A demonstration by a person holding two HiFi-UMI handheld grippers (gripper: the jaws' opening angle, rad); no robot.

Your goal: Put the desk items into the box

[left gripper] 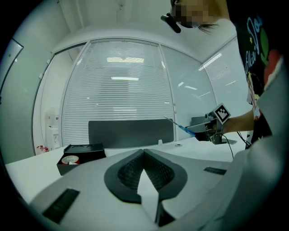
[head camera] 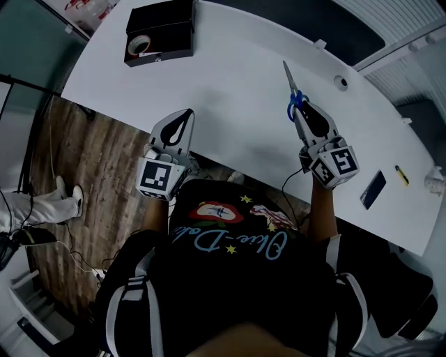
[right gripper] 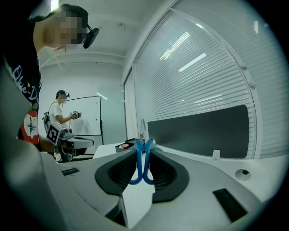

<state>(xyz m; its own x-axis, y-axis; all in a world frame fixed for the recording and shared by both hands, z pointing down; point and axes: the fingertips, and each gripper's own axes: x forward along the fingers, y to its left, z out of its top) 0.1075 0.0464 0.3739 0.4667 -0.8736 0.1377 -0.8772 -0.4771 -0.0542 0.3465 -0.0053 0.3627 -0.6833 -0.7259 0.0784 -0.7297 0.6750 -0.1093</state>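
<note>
The right gripper (head camera: 302,107) has its jaws clamped on the blue handles of a pair of scissors (head camera: 290,89), whose closed blades point away from the person over the white table (head camera: 237,84). The left gripper (head camera: 188,114) hangs at the table's near edge, its jaws pressed together with nothing between them. Well apart, at the table's far left, an open black box (head camera: 171,19) holds a tape roll (head camera: 139,46). A dark phone (head camera: 373,190) lies at the right.

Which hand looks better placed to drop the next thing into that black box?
Right. The right gripper clamps the blue-handled scissors above the table; the left gripper, though nearer the box, is shut and empty.
</note>
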